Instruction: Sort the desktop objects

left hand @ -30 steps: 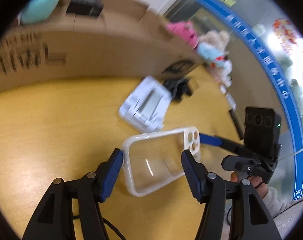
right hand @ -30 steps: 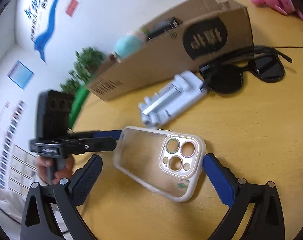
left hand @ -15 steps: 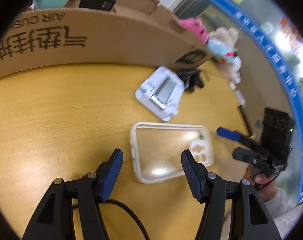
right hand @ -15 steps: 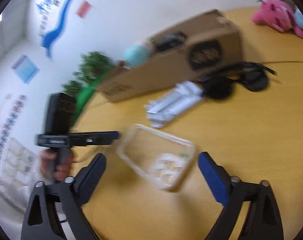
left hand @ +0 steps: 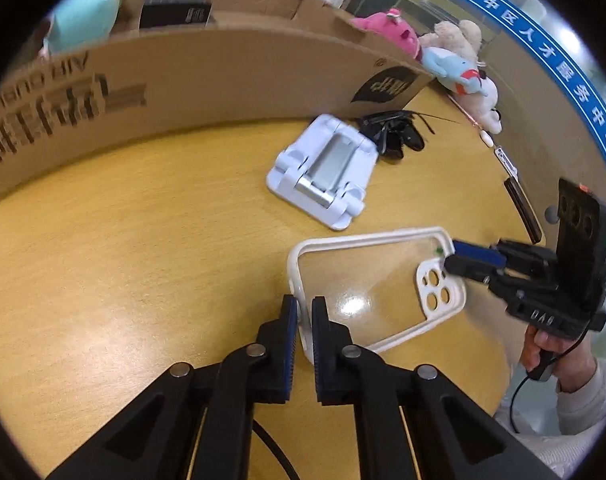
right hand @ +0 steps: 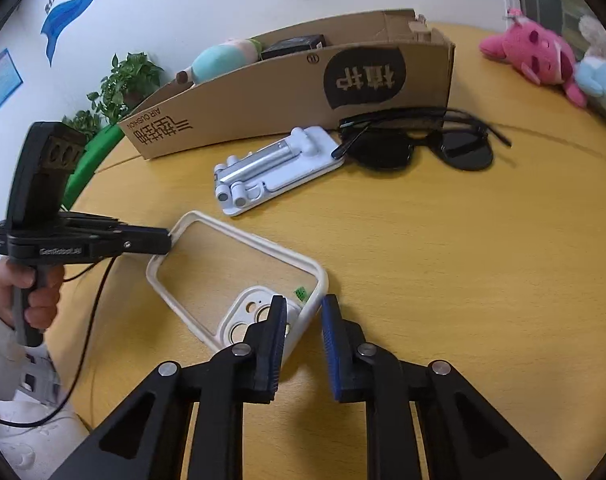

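Note:
A clear phone case with a white rim lies on the yellow table, also in the right wrist view. My left gripper is shut on the case's plain end rim. My right gripper is shut on the rim at the camera-hole end. A white folded phone stand lies beyond the case, also in the right wrist view. Black sunglasses lie beside the stand, next to the cardboard box.
The long cardboard box holds a teal plush and a black item. Pink and pale plush toys sit at the far table edge. A green plant stands off the table's left side.
Both grippers were open around the case; both have closed on its rim at opposite ends. The case has turned over and shifted.

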A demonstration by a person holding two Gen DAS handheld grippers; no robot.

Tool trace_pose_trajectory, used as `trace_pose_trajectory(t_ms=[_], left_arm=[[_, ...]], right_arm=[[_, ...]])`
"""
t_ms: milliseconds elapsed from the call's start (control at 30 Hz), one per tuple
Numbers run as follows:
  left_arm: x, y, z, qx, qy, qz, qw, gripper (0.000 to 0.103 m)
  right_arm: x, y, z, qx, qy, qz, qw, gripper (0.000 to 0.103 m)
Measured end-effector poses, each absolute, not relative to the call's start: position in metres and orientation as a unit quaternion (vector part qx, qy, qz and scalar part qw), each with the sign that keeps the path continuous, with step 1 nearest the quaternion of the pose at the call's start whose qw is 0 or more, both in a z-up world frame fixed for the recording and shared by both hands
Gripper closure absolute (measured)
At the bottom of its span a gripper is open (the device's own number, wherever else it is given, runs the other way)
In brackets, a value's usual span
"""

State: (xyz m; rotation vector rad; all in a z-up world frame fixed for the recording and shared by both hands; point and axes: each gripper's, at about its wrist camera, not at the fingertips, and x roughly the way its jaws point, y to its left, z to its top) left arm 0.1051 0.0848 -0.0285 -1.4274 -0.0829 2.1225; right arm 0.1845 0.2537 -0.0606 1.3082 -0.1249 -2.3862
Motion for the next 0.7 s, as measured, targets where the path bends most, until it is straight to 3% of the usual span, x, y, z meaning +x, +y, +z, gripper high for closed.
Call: trace_pose_trajectory(t_ms=[167, 400, 700], left_arm=[[0.099, 0.074, 0.009, -0.487, -0.061, 0.823, 0.286, 0.097], [0.055, 0.047, 0.082, -0.392, -0.065, 0.876, 0.274, 0.097], [-0.037, -0.01, 0.105, -0.386, -0.079, 0.895, 0.209, 0.097]], right_arm=[[0.178, 0.258, -0.023, 0.407, -0.062, -0.886, 0.213, 0.088], [0.127, 0.229, 0.053, 0.32, -0.022, -0.918, 0.234, 0.088], [0.024, 0.166, 0.105, 0.296, 0.011, -0.913, 0.279, 0.088]])
